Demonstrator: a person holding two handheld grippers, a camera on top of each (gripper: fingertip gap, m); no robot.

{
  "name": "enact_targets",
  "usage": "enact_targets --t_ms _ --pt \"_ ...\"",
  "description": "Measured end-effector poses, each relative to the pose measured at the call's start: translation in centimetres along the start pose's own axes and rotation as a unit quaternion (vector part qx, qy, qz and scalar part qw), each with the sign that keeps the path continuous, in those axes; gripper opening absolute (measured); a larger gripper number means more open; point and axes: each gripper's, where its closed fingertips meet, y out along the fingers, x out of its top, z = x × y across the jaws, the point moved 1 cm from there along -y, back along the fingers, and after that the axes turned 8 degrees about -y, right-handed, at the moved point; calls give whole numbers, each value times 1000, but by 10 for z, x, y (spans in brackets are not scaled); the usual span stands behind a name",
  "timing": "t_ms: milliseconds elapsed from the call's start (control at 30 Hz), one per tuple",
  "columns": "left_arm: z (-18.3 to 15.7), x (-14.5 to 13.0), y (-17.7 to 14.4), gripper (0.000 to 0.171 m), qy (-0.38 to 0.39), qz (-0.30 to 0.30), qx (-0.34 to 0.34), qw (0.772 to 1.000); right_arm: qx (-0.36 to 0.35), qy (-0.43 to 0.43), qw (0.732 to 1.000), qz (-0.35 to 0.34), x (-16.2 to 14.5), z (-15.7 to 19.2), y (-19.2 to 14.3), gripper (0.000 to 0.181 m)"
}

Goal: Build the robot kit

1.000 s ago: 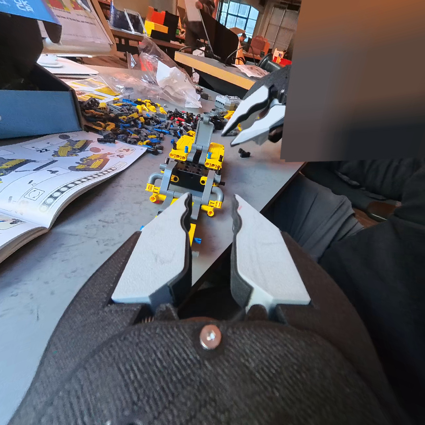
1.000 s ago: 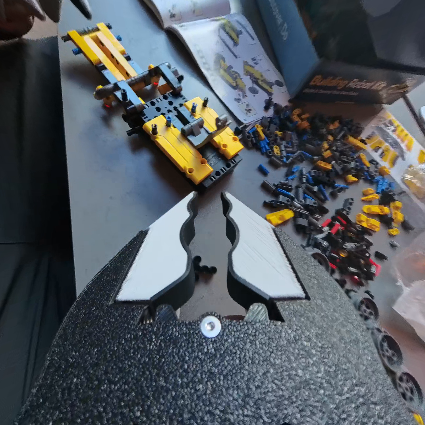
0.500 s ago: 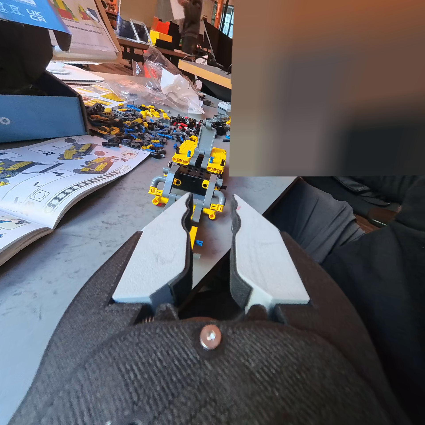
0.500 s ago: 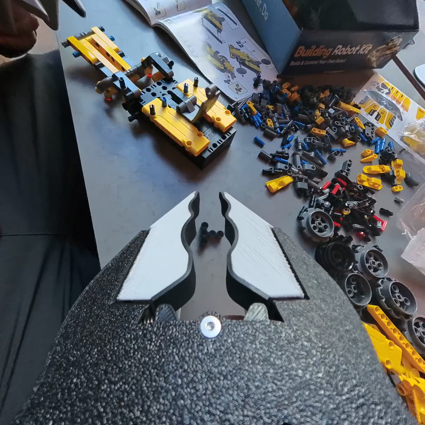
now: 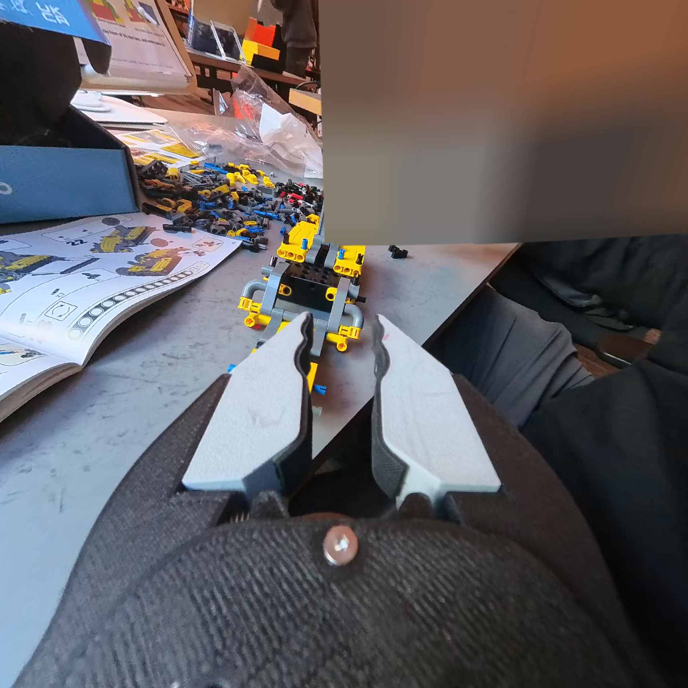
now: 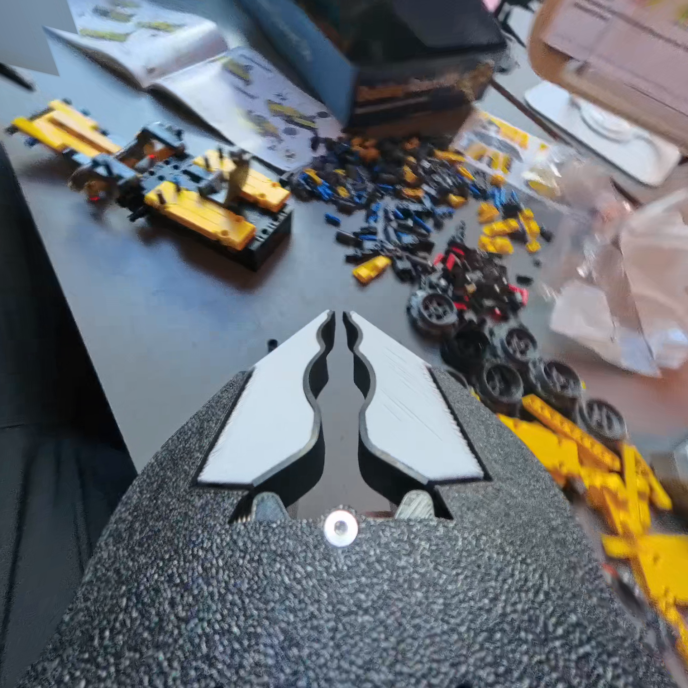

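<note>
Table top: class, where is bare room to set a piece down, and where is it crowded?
Bare table lies between the near edge, the half-built yellow model and the right gripper. Another free patch sits between the open booklet and the left gripper. The loose parts pile and black wheels crowd the right.

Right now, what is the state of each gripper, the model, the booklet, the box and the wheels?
Left gripper: open, empty, near the model's end.
Right gripper: almost shut, nothing visible between the tips.
Model: partly built, flat on the table.
Booklet: open.
Box: open.
Wheels: loose, unmounted.
</note>
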Motion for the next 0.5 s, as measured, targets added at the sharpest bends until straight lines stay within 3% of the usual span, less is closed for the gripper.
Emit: enact_targets --t_ms 133,200,267,500 --pt "-1 -2 3 28 1 5 -1 1000 -59 43 996 58 -37 -26 -18 5" --pt "-1 -4 4 28 1 8 0 1000 -49 59 995 70 -45 -23 -18 7" --pt "-1 -5 5 28 0 10 -1 1000 -43 61 994 82 -49 -22 -12 14" --pt "-1 -7 7 28 10 17 5 1000 -36 2 992 119 -48 -32 23 15"
